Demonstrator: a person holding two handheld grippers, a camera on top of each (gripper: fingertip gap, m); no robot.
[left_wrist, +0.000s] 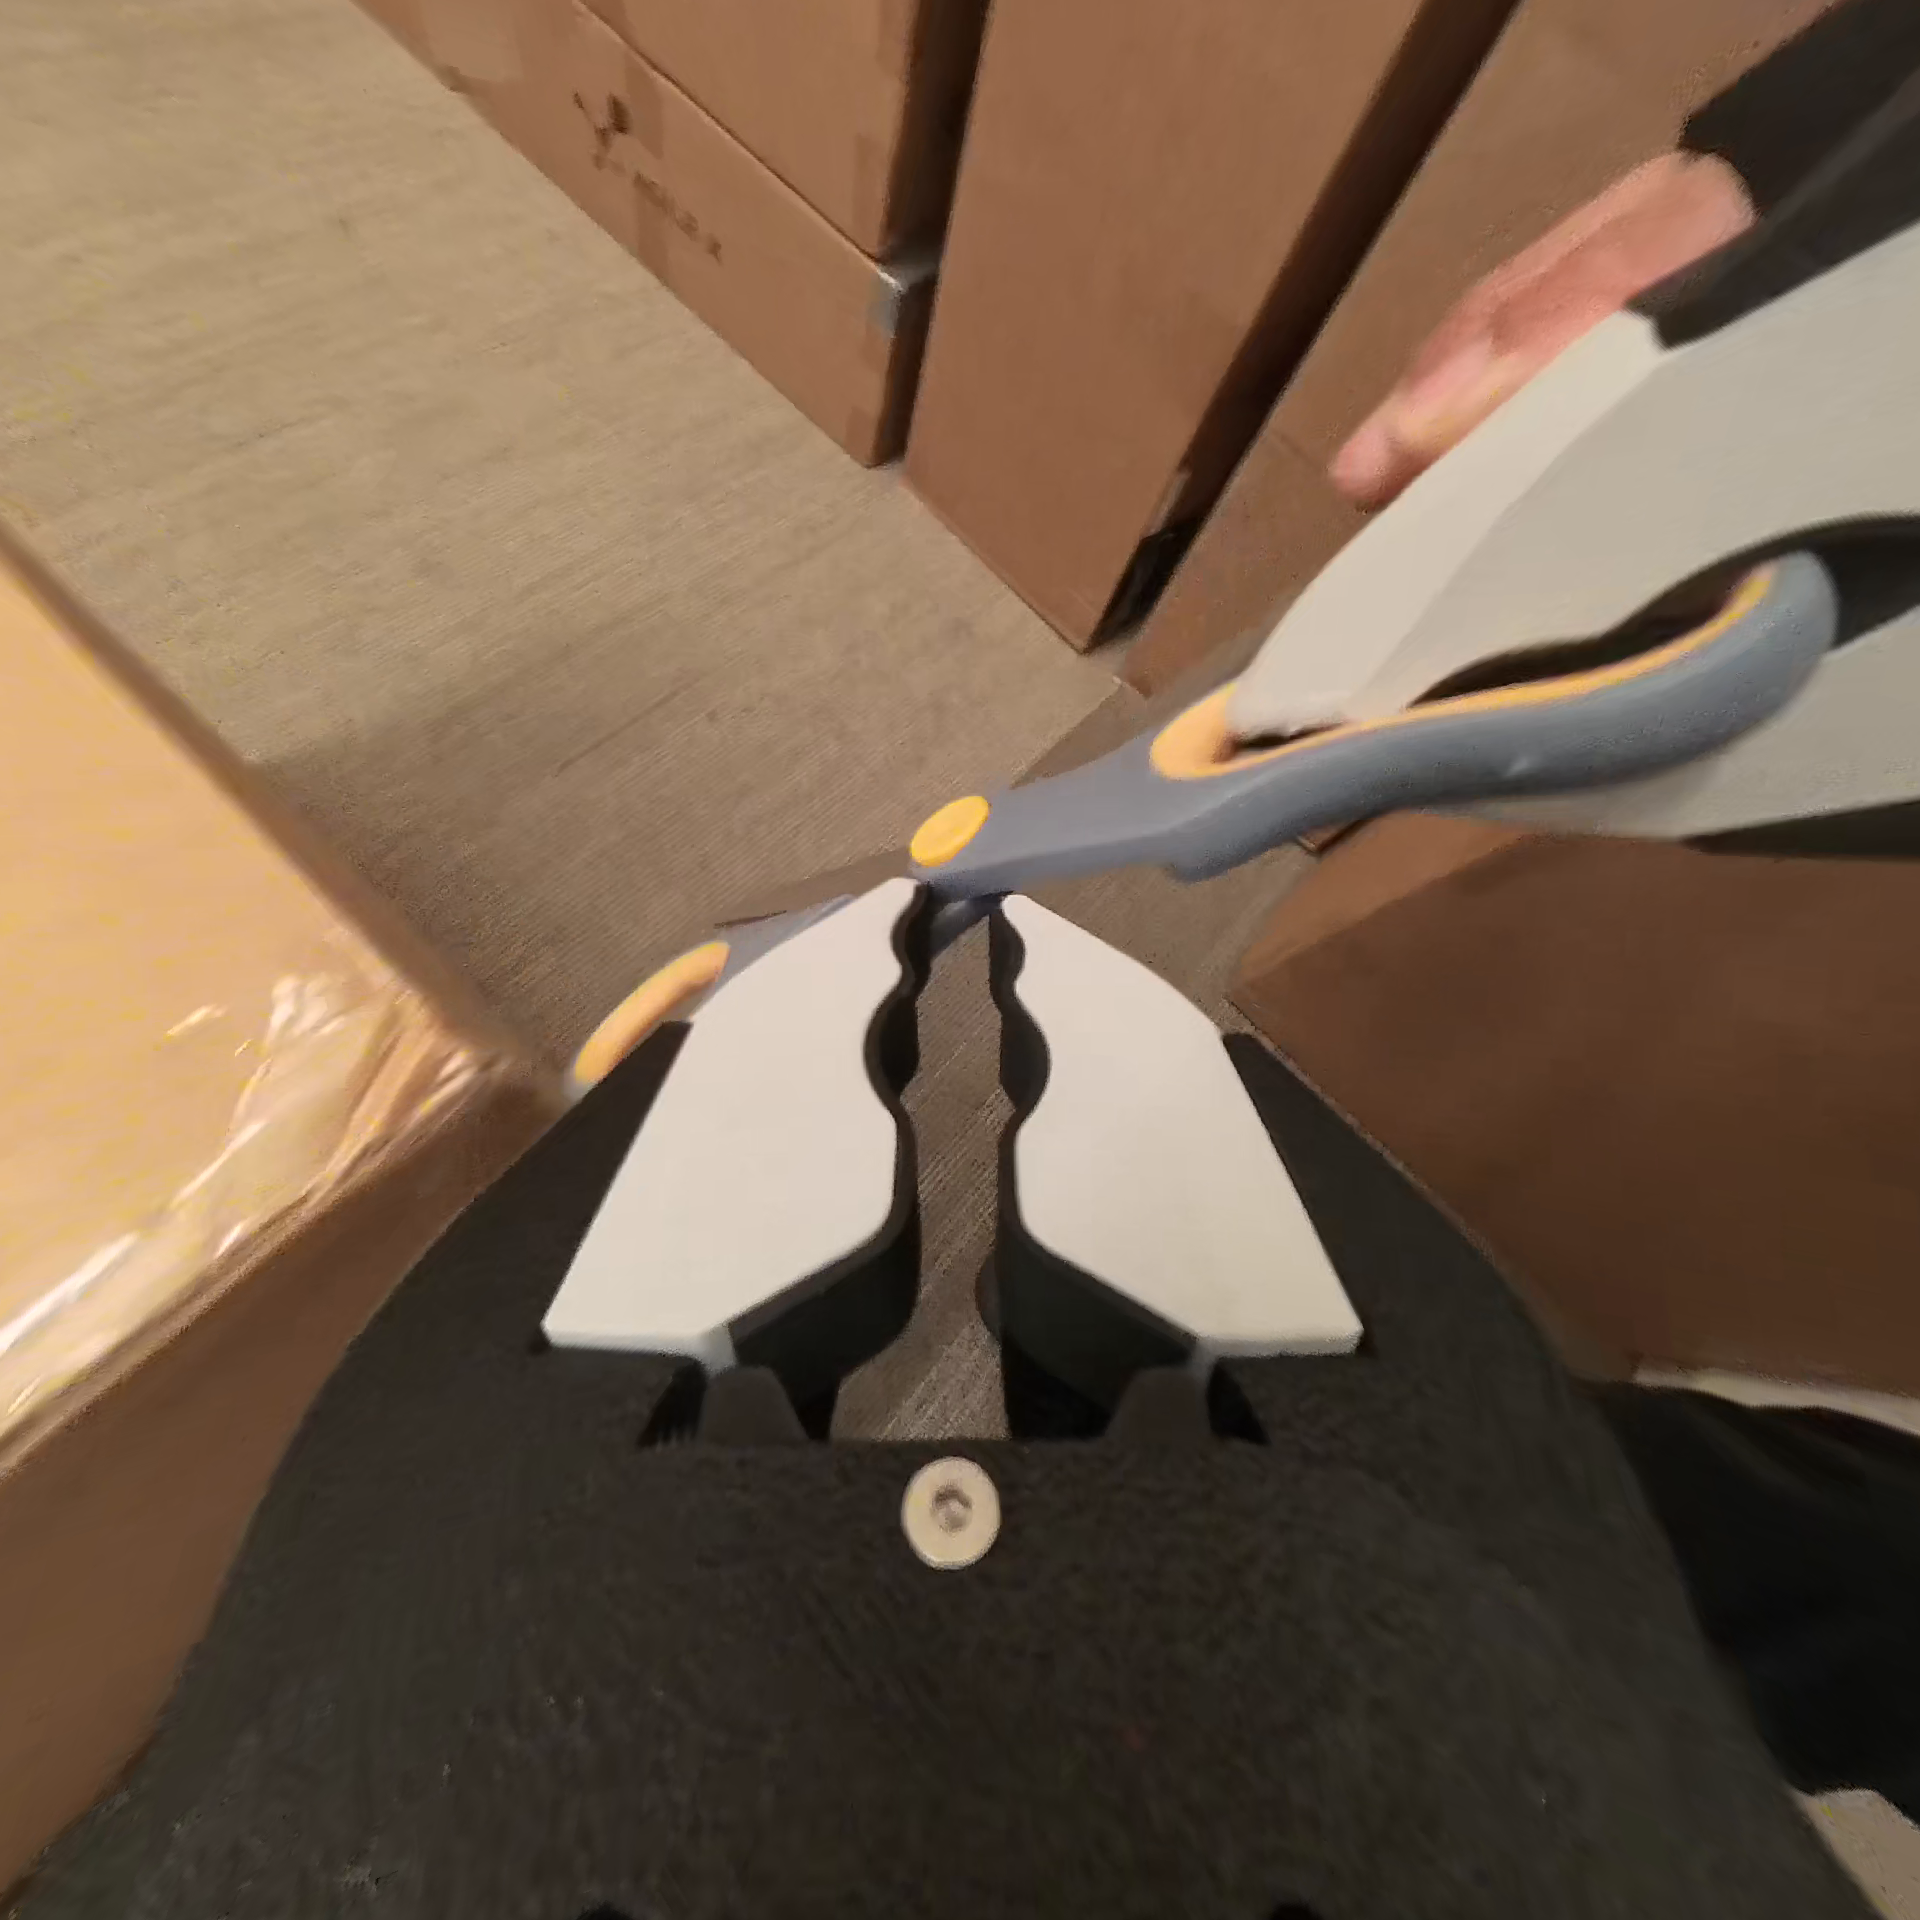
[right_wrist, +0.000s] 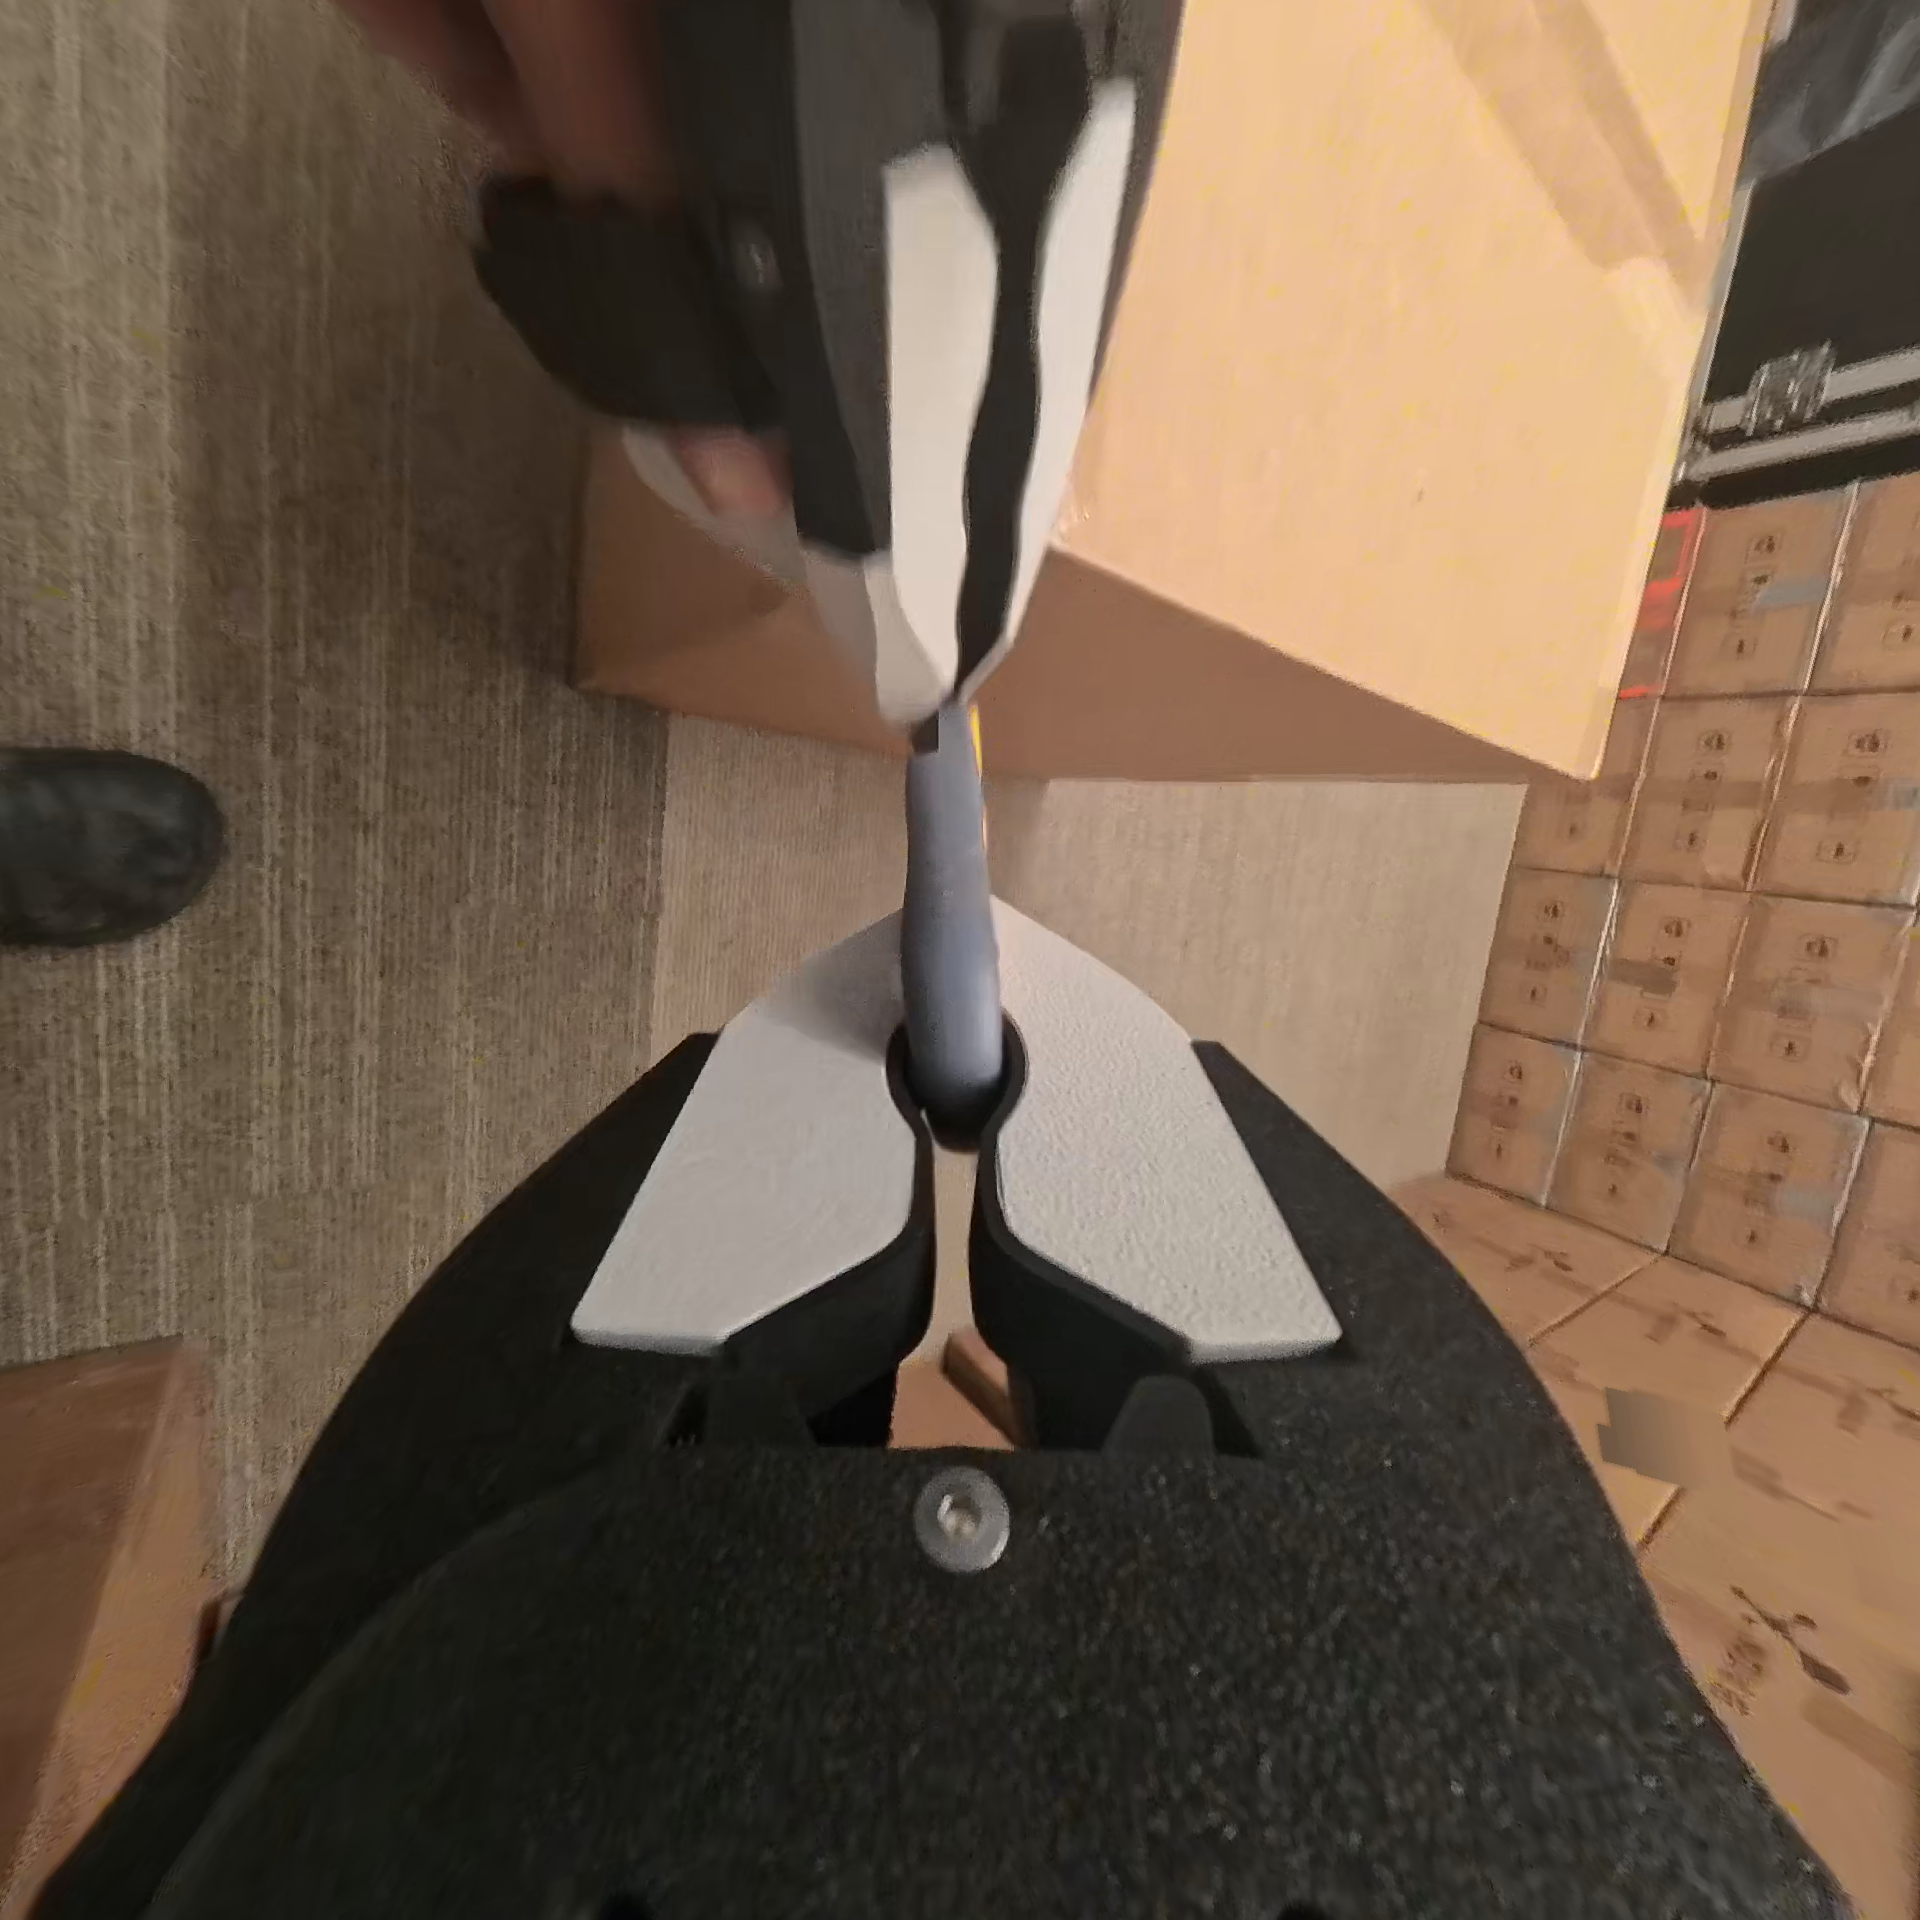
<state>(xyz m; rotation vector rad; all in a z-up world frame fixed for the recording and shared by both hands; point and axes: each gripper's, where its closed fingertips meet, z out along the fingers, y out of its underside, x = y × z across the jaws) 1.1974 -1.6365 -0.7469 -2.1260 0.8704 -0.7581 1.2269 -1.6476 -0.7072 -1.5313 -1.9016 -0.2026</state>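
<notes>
Both tongs meet on one pair of scissors with grey-and-yellow handles. The left gripper has its jaws narrowed on the scissors near the yellow pivot; one handle loop lies just beside its left finger. The right gripper is clamped round the other handle loop, seen edge-on. A sound hold here calls for steady, aligned grips, neither twisting against the other. Beyond lie a carpeted floor and stacked cardboard boxes.

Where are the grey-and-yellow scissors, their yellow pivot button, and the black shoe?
Grey-and-yellow scissors (left_wrist: 1455, 758), left wrist view, grey handle loop.
Yellow pivot button (left_wrist: 948, 829), left wrist view, its centre.
Black shoe (right_wrist: 94, 847), right wrist view, toe.
</notes>
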